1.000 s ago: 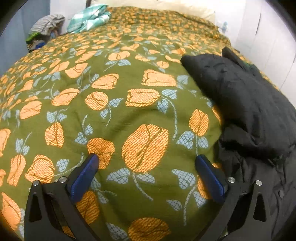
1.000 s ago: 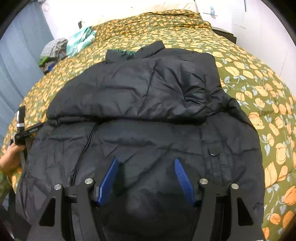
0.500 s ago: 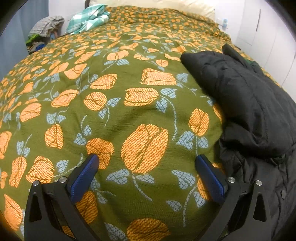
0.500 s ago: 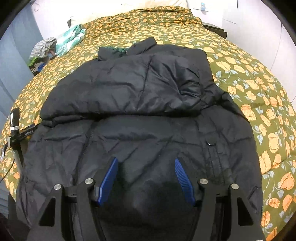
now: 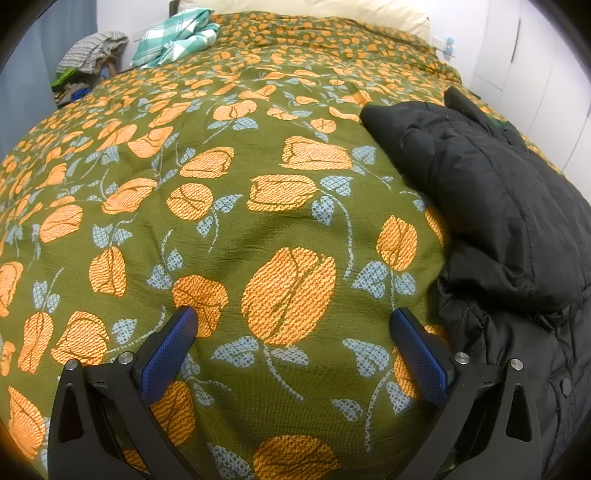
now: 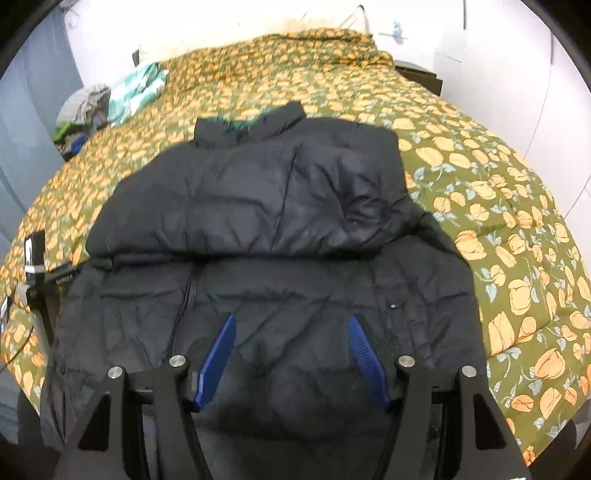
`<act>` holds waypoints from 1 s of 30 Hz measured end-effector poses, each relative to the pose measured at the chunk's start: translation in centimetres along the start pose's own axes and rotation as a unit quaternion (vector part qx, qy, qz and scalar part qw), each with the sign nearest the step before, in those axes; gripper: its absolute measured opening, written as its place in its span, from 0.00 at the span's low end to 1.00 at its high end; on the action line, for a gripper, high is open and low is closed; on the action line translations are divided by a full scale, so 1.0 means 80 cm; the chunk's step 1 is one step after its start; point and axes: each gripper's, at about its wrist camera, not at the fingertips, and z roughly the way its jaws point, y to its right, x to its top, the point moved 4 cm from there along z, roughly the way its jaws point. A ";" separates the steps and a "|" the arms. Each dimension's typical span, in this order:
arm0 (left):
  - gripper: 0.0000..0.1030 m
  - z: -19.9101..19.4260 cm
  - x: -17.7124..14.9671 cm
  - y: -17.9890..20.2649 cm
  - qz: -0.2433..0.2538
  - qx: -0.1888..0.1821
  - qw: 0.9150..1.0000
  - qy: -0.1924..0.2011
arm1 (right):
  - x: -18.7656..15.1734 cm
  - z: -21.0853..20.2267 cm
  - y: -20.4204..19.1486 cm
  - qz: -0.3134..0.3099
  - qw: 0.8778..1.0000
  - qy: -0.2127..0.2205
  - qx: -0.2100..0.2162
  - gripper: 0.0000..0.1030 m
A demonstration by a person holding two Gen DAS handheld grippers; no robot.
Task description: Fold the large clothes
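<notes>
Black jacket [image 6: 266, 280] lies flat on the bed, on the green quilt [image 5: 229, 206] with its orange flower print. Collar end points toward the headboard. Both sleeves are folded across the chest, forming a puffy band over the upper half; lower body spread out beneath, zipper line visible left of centre, one snap showing to the right.

Right tongs [image 6: 291, 325]: spread wide, blue pads apart, nothing between them. They hover over the lower middle of the jacket; whether they touch the fabric cannot be told.

Left tongs [image 5: 291, 321]: also wide, holding nothing. They sit over bare quilt, just beside the jacket's left edge [image 5: 498, 206], which fills the right side of this view. The folded sleeve edge bulges over the lower panel there.

In the right wrist view the left tool shows at the far left edge, beside the jacket hem.

Background: checked cloth [image 5: 177, 33] and a heap of clothes [image 5: 88, 59] near the head of the bed, cream pillow [image 5: 303, 9] at the top, white wall to the right
</notes>
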 end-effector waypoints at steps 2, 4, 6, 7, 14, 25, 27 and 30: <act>1.00 0.000 0.000 0.000 0.000 0.000 1.000 0.000 | -0.005 0.006 0.004 0.007 1.000 -0.006 0.001 0.63; 1.00 0.000 0.000 0.000 0.000 0.000 1.000 0.000 | -0.008 0.010 0.007 0.013 1.000 -0.010 0.004 0.63; 1.00 0.000 0.000 0.000 0.000 0.000 1.000 0.000 | -0.010 0.011 0.009 0.010 1.000 -0.009 0.007 0.63; 1.00 0.000 0.000 0.000 0.000 0.000 1.000 0.000 | -0.010 0.010 0.010 0.008 1.000 -0.006 0.006 0.63; 1.00 0.000 0.000 0.000 0.000 0.000 1.000 0.000 | 0.000 -0.005 0.034 0.044 0.998 0.033 0.023 0.69; 1.00 0.001 -0.001 -0.002 -0.001 0.002 1.000 0.002 | -0.030 -0.035 0.124 0.062 0.997 0.051 0.003 0.76; 1.00 0.002 0.000 -0.002 -0.001 0.005 1.000 -0.003 | -0.035 -0.040 0.146 0.072 0.996 0.053 0.000 0.76; 1.00 0.003 0.000 -0.005 -0.014 0.003 1.000 -0.006 | -0.039 -0.047 0.170 0.088 0.994 0.059 -0.004 0.76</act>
